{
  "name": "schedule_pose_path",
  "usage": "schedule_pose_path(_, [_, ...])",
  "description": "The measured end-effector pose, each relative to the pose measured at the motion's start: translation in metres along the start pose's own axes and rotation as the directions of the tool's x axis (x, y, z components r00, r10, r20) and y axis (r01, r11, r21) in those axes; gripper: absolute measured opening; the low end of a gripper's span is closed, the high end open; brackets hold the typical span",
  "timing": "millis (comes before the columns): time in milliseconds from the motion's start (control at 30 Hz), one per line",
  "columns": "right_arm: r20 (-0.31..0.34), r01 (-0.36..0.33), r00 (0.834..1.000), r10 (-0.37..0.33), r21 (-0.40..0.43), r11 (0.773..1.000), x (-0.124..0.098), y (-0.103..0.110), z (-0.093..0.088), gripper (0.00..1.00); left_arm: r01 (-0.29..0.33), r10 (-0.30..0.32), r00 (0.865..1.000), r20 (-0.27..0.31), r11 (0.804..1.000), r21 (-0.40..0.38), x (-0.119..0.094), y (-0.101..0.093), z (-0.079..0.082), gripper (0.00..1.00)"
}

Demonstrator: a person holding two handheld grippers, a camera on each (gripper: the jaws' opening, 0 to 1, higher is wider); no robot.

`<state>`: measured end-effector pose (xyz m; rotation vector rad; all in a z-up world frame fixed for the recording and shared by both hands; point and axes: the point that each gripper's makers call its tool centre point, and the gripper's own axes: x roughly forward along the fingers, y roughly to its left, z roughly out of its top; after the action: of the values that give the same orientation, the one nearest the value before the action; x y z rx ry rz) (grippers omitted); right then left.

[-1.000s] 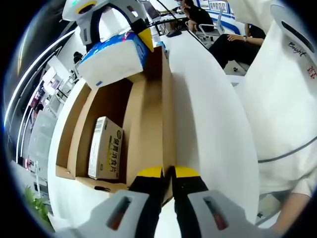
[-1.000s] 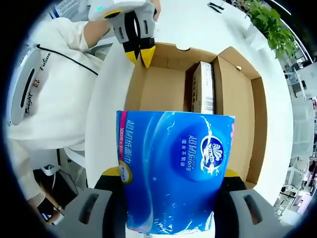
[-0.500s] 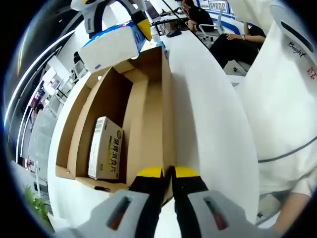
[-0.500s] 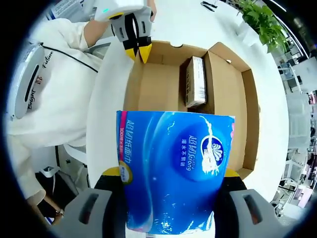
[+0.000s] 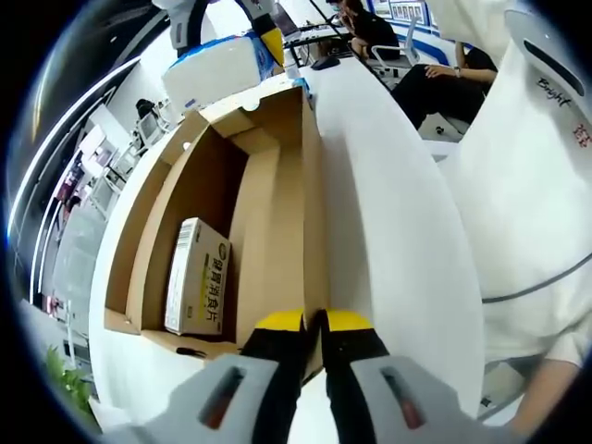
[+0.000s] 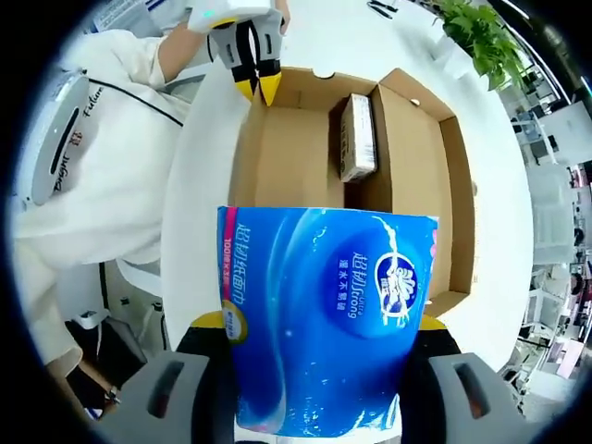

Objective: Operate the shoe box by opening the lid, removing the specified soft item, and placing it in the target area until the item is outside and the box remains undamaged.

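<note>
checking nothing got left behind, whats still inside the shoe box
Inside the shoe box one small carton lies against a wall. The tissue pack held by the right gripper hides the box's near end.

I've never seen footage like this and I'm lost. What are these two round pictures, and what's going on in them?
A person holds a hand-held gripper in each hand, and each carries a fisheye camera looking along its own jaws. In the left gripper view, the left gripper is shut on the wall of an open cardboard box on a white table. A small carton lies inside. In the right gripper view, the right gripper is shut on a blue tissue pack, held above the box. The same pack appears far off in the left gripper view.
</note>
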<state>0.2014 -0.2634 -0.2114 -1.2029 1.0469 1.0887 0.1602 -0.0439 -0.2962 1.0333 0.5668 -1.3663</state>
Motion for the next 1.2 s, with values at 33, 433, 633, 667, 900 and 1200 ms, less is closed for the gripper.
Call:
schedule_pose_path(33, [-0.002, -0.003, 1.0, 0.003, 0.001, 1.0, 0.0, 0.001, -0.003, 0.69, 0.0, 0.0, 1.0, -0.001, 1.0, 0.0, 0.0, 0.0, 0.0, 0.05])
schedule_pose_path(433, [-0.003, -0.004, 1.0, 0.004, 0.033, 0.999, -0.003, 0.001, -0.019, 0.69, 0.0, 0.0, 1.0, -0.003, 1.0, 0.0, 0.0, 0.0, 0.0, 0.05])
schedule_pose_path(633, [-0.008, 0.0, 1.0, 0.001, 0.043, 0.999, -0.004, 0.001, -0.027, 0.69, -0.001, 0.001, 1.0, -0.002, 1.0, 0.001, 0.0, 0.0, 0.0, 0.06])
schedule_pose_path(667, [-0.009, 0.0, 1.0, 0.001, 0.044, 0.999, -0.005, 0.001, -0.028, 0.69, -0.002, 0.002, 1.0, -0.002, 1.0, 0.002, 0.0, 0.0, 0.0, 0.06])
schedule_pose_path(900, [-0.011, 0.008, 1.0, -0.007, 0.073, 0.997, -0.006, 0.001, -0.047, 0.69, -0.001, 0.001, 1.0, -0.001, 1.0, 0.002, 0.001, -0.001, 0.0, 0.06])
schedule_pose_path(1200, [-0.02, 0.005, 1.0, -0.003, 0.094, 0.996, -0.006, 0.006, -0.061, 0.69, 0.001, -0.001, 1.0, -0.003, 1.0, -0.001, 0.001, -0.001, 0.0, 0.06])
